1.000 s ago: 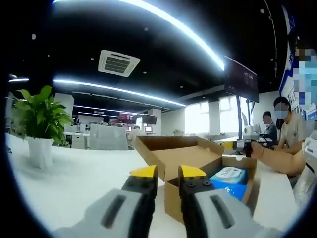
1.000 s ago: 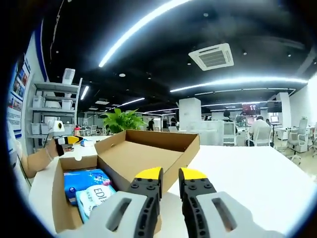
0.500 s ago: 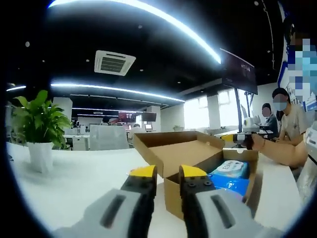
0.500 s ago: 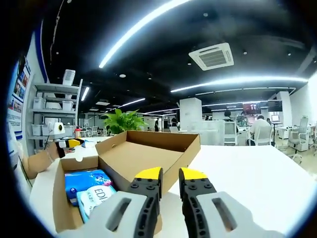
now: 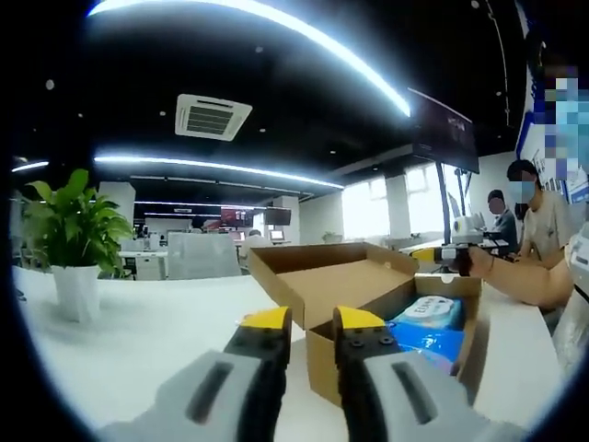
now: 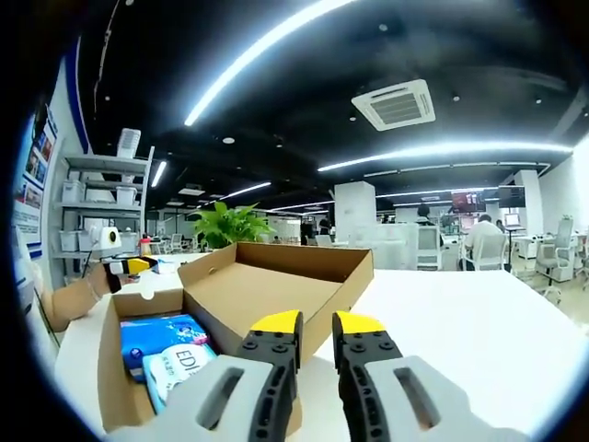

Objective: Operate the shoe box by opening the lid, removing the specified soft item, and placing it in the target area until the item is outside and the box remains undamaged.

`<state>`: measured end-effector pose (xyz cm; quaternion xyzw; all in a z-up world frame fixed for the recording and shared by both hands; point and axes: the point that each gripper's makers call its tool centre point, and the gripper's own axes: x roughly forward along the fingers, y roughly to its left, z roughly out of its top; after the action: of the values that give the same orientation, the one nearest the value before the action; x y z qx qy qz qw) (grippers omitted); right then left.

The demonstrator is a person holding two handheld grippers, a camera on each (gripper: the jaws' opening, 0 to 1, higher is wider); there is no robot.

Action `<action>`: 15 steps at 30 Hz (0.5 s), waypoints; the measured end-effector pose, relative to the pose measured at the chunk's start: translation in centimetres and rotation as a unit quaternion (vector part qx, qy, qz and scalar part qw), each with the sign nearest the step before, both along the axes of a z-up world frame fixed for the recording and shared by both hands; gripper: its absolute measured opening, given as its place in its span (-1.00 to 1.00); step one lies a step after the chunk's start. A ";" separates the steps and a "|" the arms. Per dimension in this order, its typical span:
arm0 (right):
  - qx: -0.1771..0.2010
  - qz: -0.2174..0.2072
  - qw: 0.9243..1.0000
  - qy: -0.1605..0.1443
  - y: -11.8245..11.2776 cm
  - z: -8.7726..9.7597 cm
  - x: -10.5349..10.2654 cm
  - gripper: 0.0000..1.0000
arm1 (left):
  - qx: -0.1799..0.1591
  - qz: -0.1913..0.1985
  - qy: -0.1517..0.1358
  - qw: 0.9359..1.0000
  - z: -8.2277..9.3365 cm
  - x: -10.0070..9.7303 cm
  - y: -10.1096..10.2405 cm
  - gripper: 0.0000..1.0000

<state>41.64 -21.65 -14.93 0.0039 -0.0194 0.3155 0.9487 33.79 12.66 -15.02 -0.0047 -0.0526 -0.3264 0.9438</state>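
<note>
An open cardboard shoe box (image 5: 324,364) stands on the white table (image 5: 156,336), its lid (image 5: 336,281) folded back. Inside lies a soft blue pack of wipes (image 5: 428,318). My left gripper (image 5: 313,322) hovers just in front of the box's near corner, jaws shut with nothing between them. In the right gripper view the same box (image 6: 110,368) sits at the lower left with its lid (image 6: 276,285) tipped toward the right and the blue pack (image 6: 170,354) showing. My right gripper (image 6: 316,327) is beside the lid's edge, shut and holding nothing.
A potted plant (image 5: 74,230) stands at the left on the table. Beyond the box, a person's forearm (image 5: 515,290) rests on the table holding a yellow-tipped device (image 5: 442,255). Seated people (image 5: 543,226) are at the right. Shelves (image 6: 101,203) stand behind the box.
The left gripper view has shifted slightly as the camera moved. Box, pack and both grippers' jaws stand as before.
</note>
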 end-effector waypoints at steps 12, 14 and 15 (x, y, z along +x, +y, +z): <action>0.001 0.001 1.000 0.000 -0.1 0.1 0.3 -0.75 | 0.007 0.001 -0.001 1.000 0.0 0.3 -0.3 -0.63; 0.001 0.001 1.000 0.000 -0.1 0.2 0.4 -0.75 | 0.009 0.002 -0.001 1.000 -0.1 0.4 -0.4 -0.63; 0.001 0.001 1.000 0.000 -0.2 0.2 0.5 -0.75 | 0.011 0.002 -0.001 1.000 -0.1 0.5 -0.4 -0.63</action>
<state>42.15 -21.81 -14.75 0.0051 -0.0194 0.3163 0.9485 34.25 12.25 -15.12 0.0058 -0.0503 -0.3249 0.9444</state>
